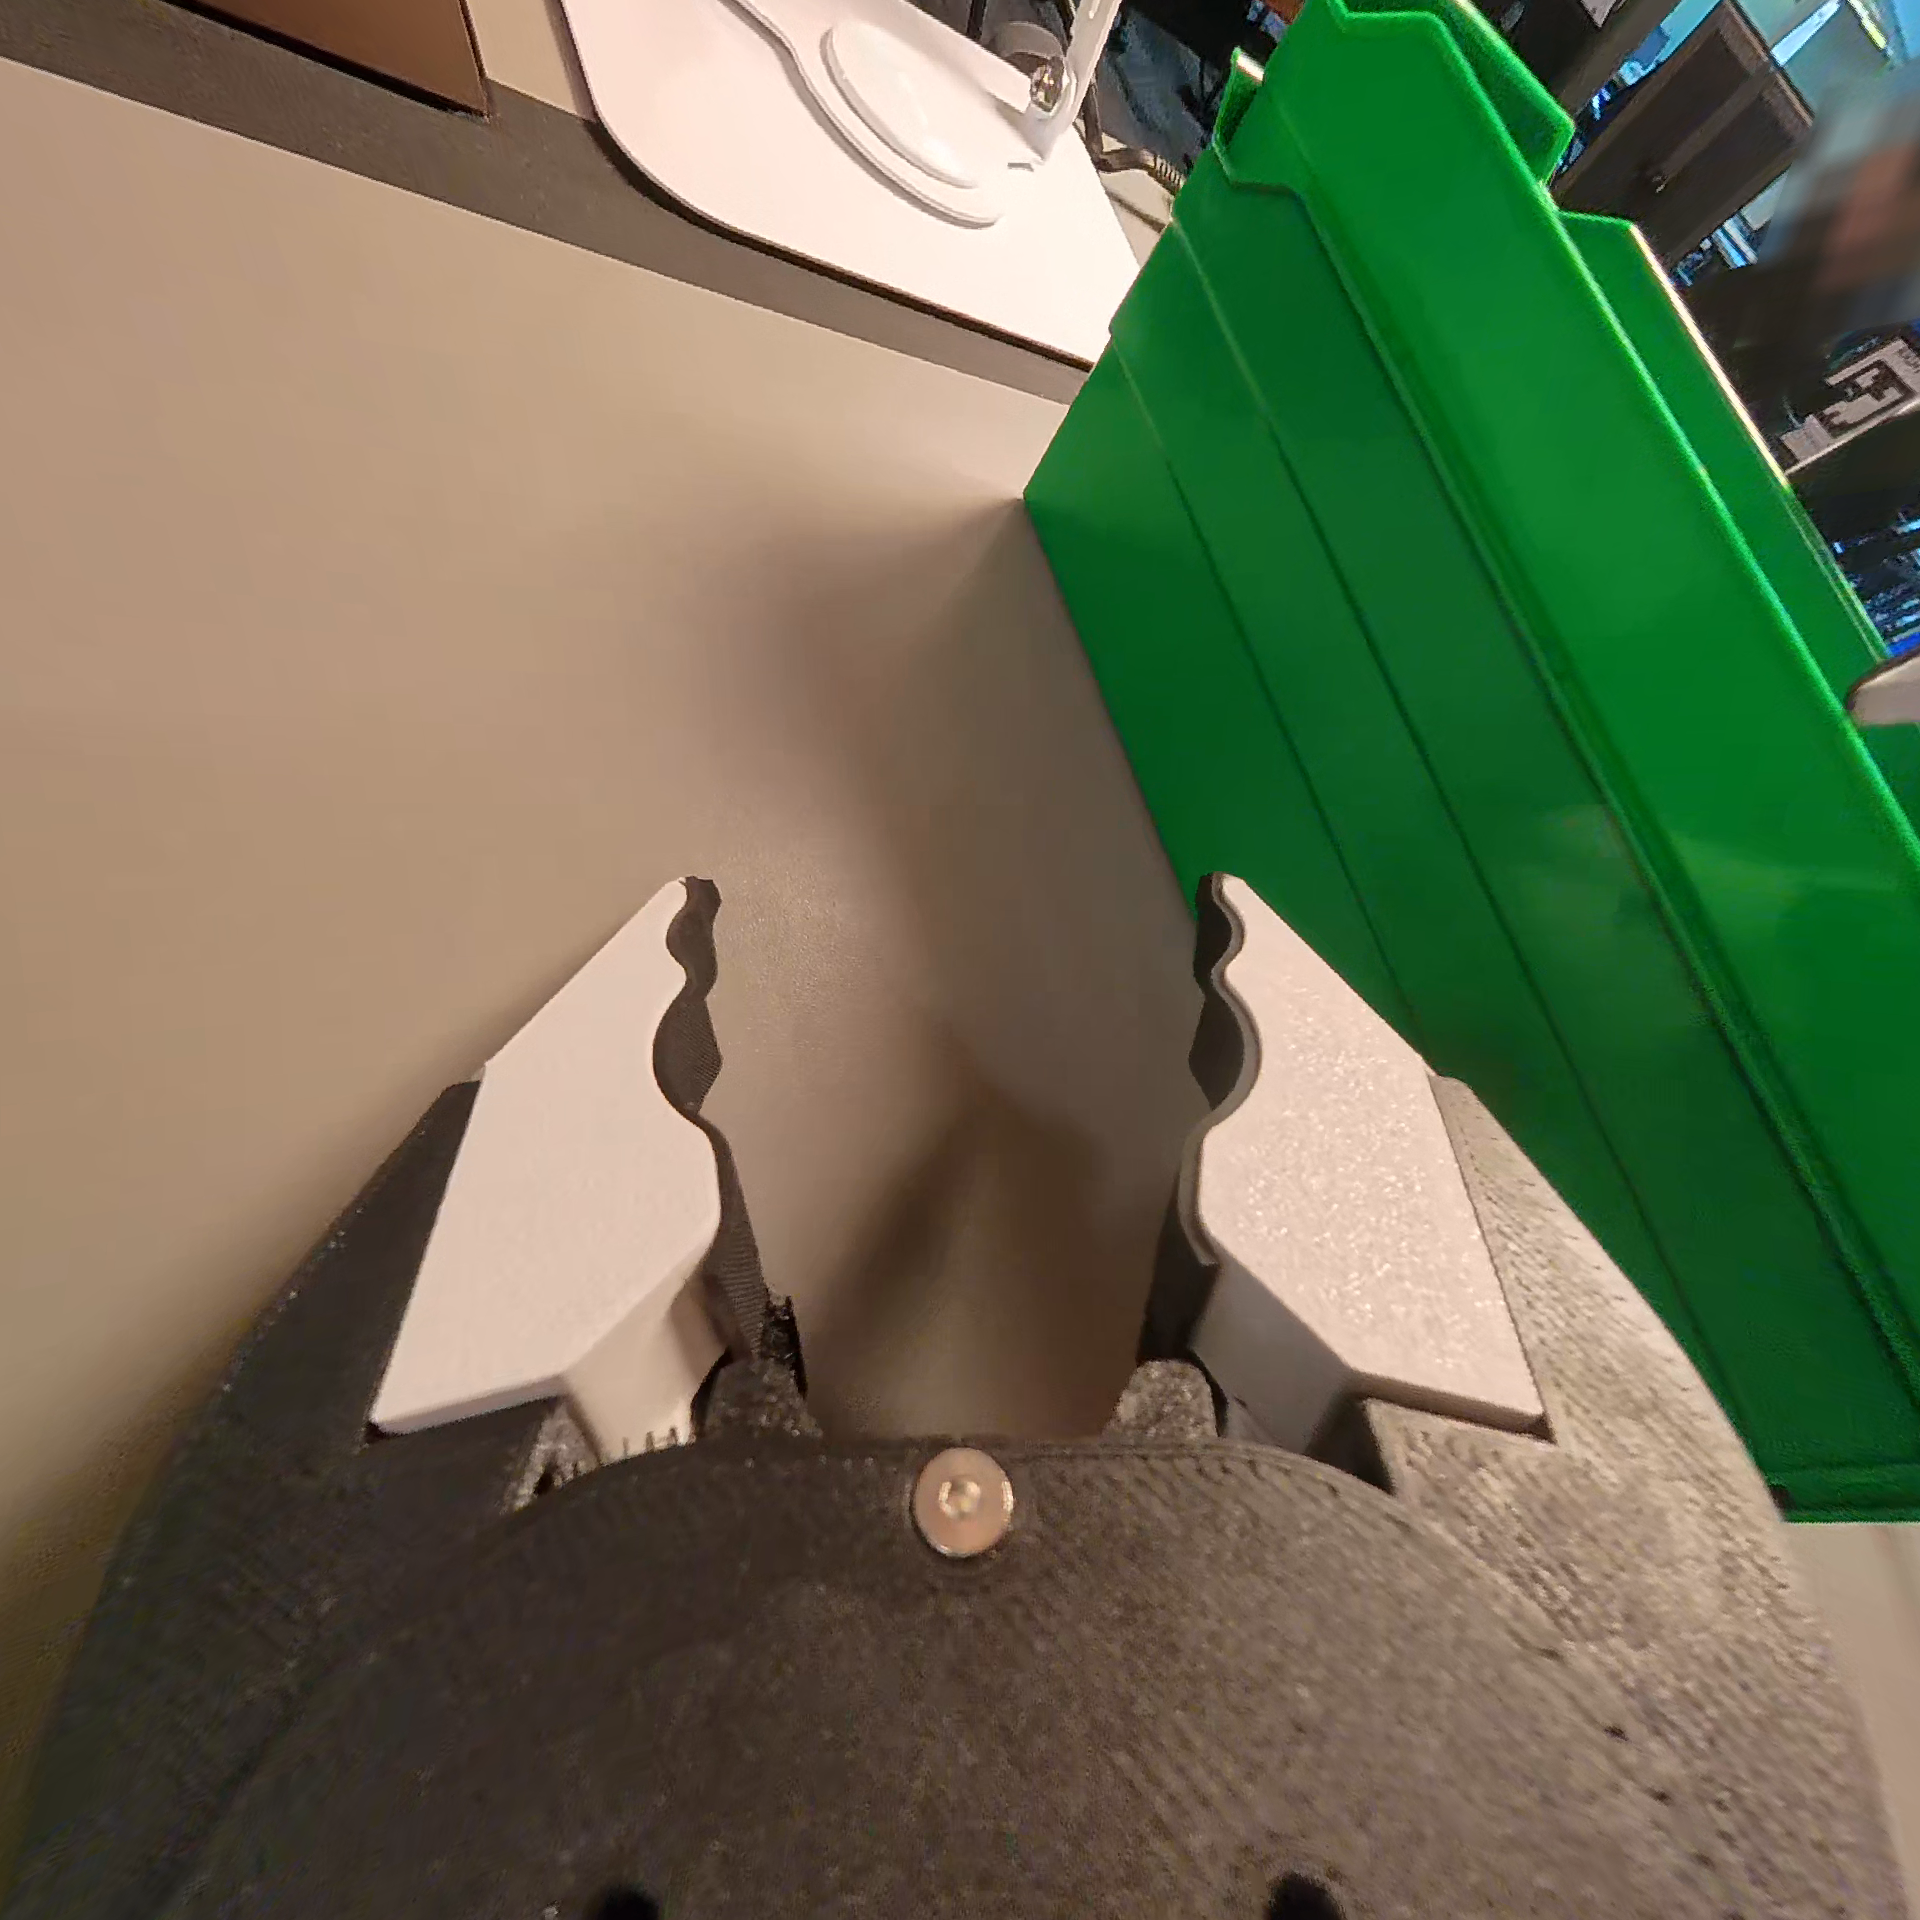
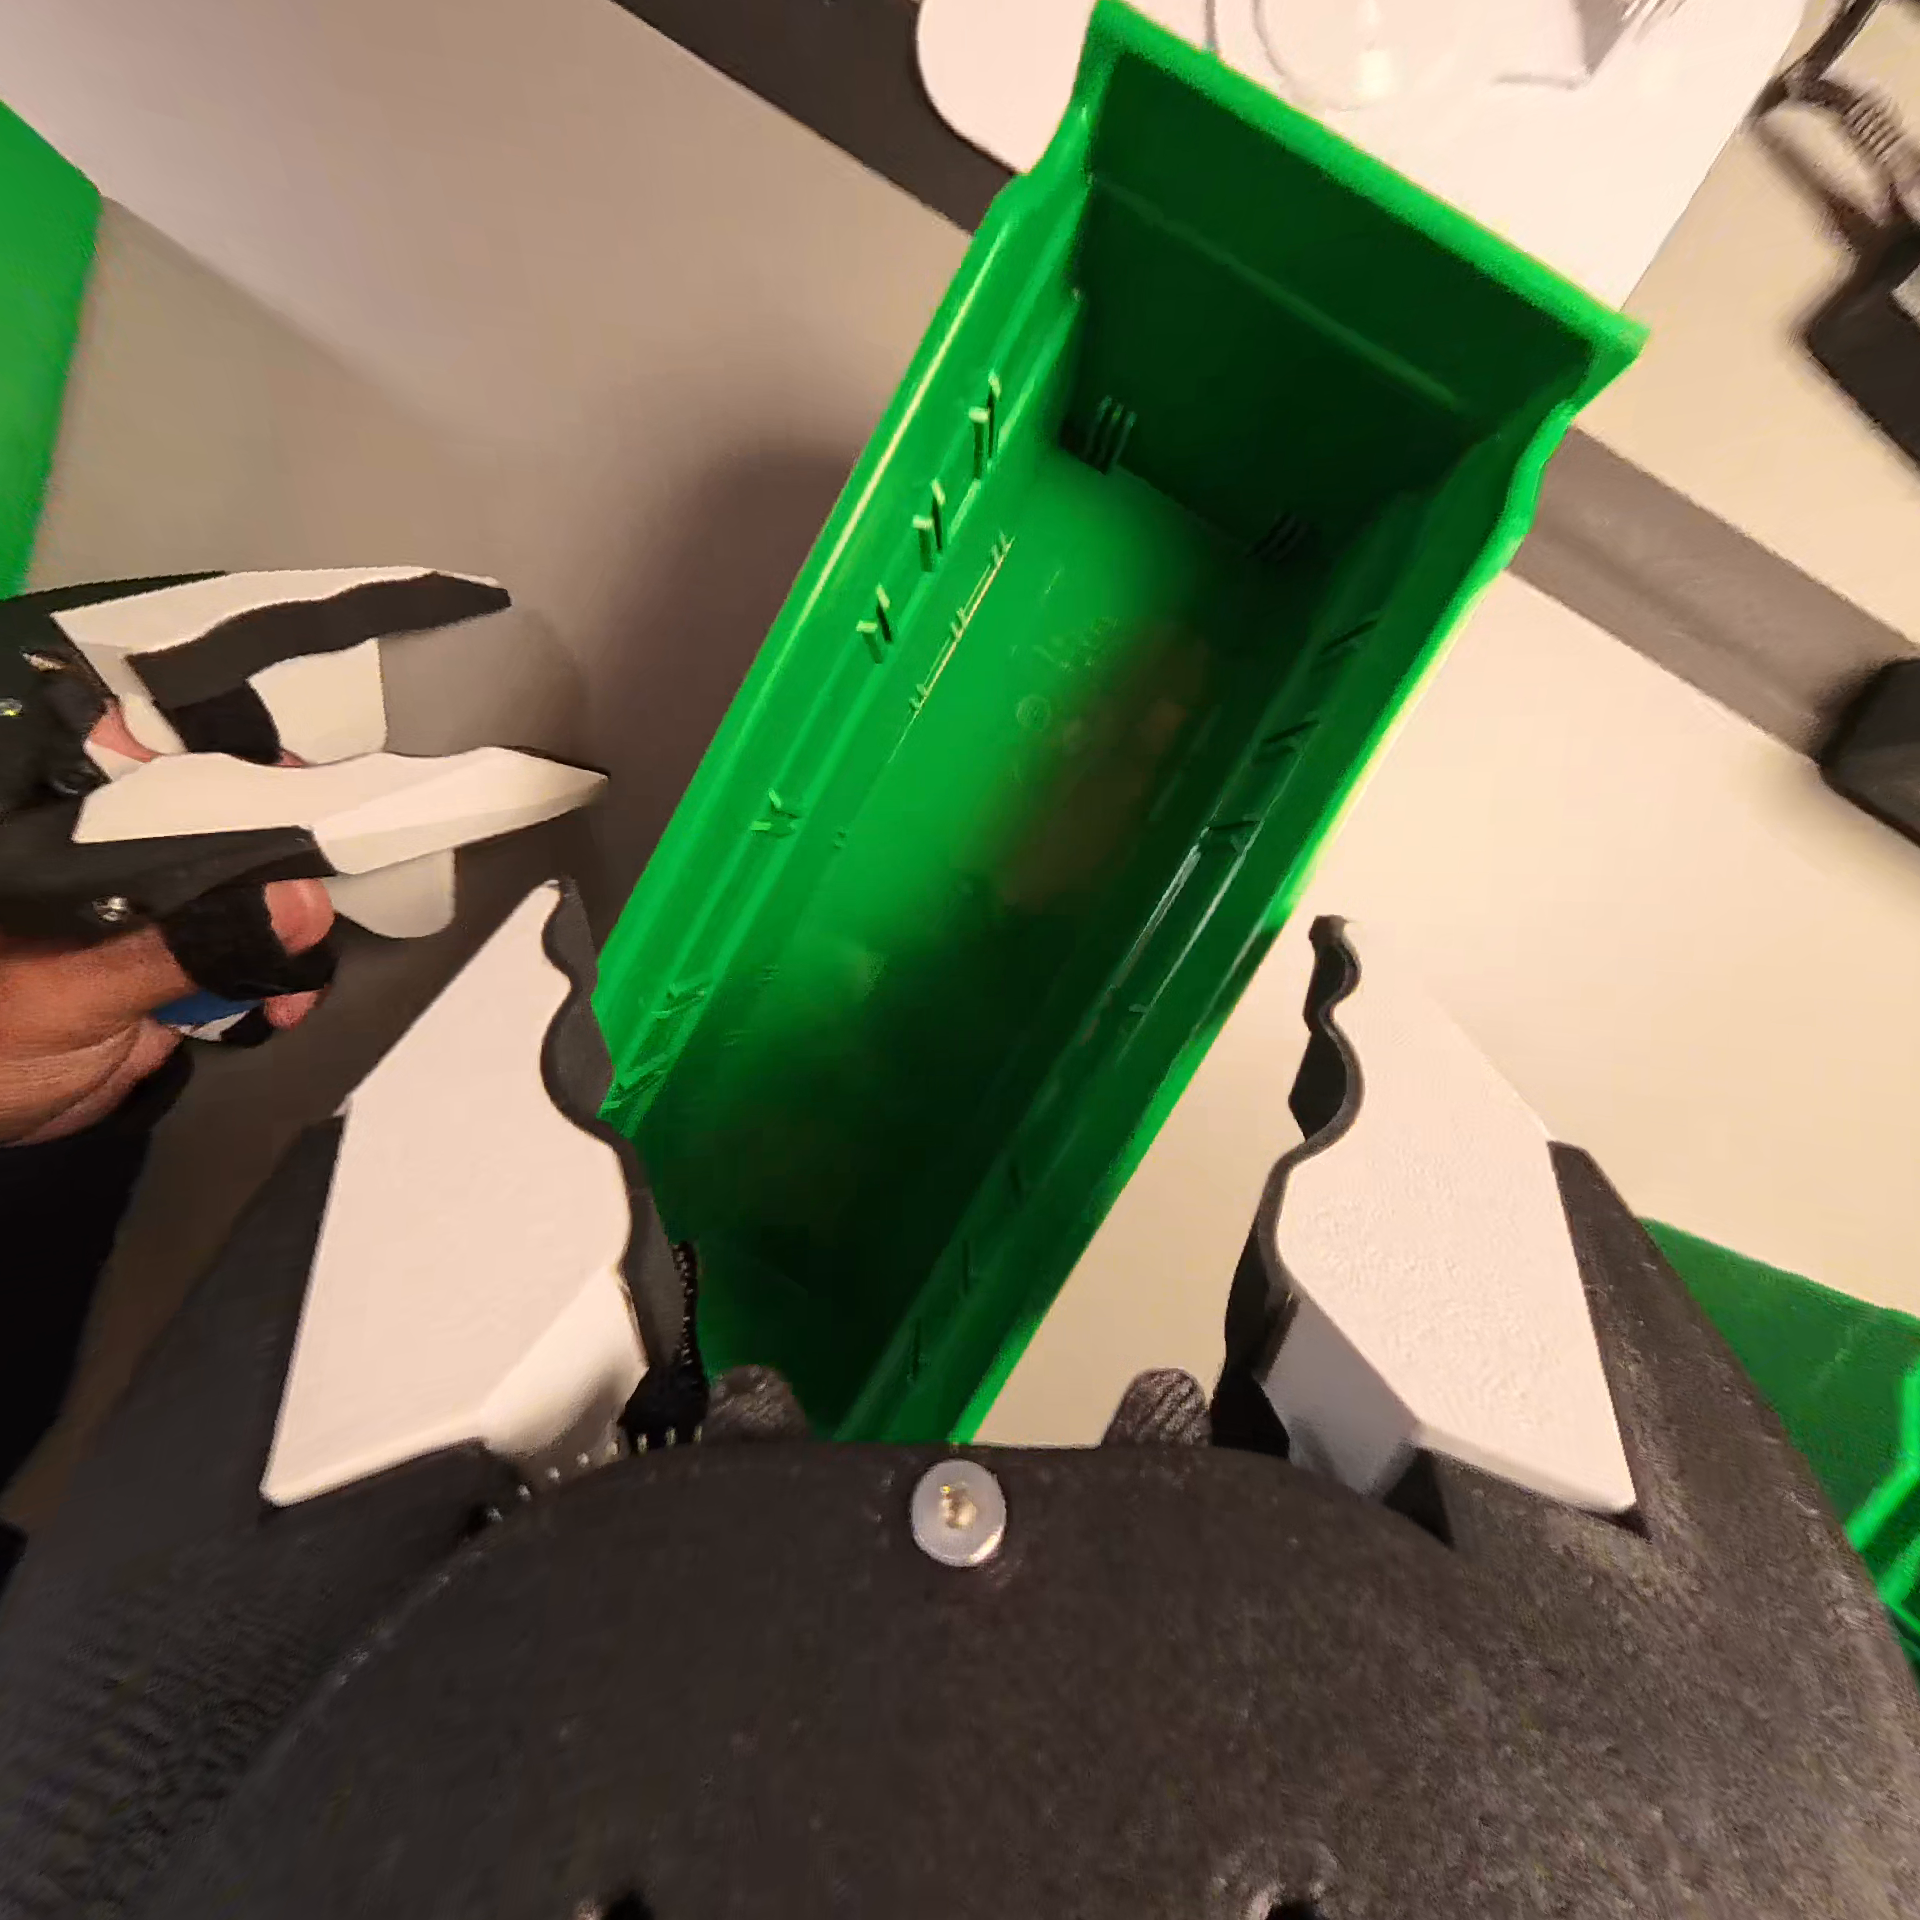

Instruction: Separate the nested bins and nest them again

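Observation:
In the right wrist view an empty green bin stands open side up on the beige table, running away between my fingers. My right gripper is open wide around its near end. The left pad is against the bin's left rim and the right pad stands clear of the wall. My left gripper is open and empty over bare table, just left of the bin's stepped green outer wall. It also shows in the right wrist view, held by a hand, beside the bin.
More green plastic shows at the left edge and lower right. A white mat with a white spoon-like piece lies at the table's far side past a dark strip. Dark objects sit at the far right.

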